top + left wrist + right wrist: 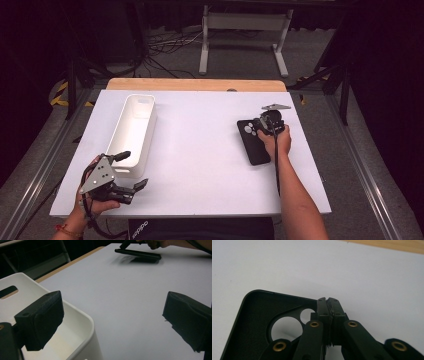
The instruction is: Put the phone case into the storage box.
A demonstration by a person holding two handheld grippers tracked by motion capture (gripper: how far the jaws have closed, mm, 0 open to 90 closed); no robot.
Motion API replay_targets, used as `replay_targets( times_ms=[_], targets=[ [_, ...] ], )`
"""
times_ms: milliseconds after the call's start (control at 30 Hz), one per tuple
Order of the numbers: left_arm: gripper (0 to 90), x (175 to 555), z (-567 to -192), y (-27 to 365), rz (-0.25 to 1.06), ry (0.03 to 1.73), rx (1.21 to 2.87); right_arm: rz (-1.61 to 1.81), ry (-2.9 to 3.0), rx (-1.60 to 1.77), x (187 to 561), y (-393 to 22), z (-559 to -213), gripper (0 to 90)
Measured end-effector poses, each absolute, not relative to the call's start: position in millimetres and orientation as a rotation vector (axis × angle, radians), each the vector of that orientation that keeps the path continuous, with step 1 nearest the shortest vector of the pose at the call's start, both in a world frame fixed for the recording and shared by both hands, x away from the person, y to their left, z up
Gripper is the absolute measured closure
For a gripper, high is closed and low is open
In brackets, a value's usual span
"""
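Here the right gripper (pixel 266 125) is pinching the far rim of the black phone case (pixel 253 145), lying lengthwise front to back at the table's right, while the left gripper (pixel 131 170) is idling wide open beside the white bin (pixel 134 131).

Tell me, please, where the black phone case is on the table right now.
In the high view, the black phone case lies on the right part of the white table, far from the white bin at the left, with the right gripper shut on its far edge.
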State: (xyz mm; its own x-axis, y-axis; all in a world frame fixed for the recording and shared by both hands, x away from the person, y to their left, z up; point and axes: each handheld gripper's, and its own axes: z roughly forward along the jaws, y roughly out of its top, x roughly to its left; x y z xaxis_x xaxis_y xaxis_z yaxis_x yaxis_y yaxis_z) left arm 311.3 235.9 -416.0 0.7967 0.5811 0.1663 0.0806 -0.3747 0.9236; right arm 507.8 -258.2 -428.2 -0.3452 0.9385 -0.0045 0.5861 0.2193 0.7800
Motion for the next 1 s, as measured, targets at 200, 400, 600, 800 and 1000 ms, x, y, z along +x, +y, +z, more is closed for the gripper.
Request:
replay_targets(
  times_ms=[200, 400, 600, 800, 1000],
  targets=[
    [6.2, 312, -413, 234, 0.557, 0.535, 1.873, 1.019, 1.945, 1.364, 497, -258, -416, 89.9],
    [8.9, 313, -405, 228, 0.553, 0.561, 1.849, 1.07, 1.876, 1.296, 481, -252, -402, 90.0],
    [10.4, 317, -392, 214, 0.54, 0.555, 1.838, 1.1, 1.83, 1.236, 467, -245, -390, 90.0],
    [13.5, 325, -380, 188, 0.497, 0.55, 1.828, 1.128, 1.8, 1.168, 451, -230, -381, 90.0],
    [14.9, 335, -374, 150, 0.47, 0.479, 1.858, 1.159, 1.8, 1.117, 440, -212, -374, 90.0]
  ],
)
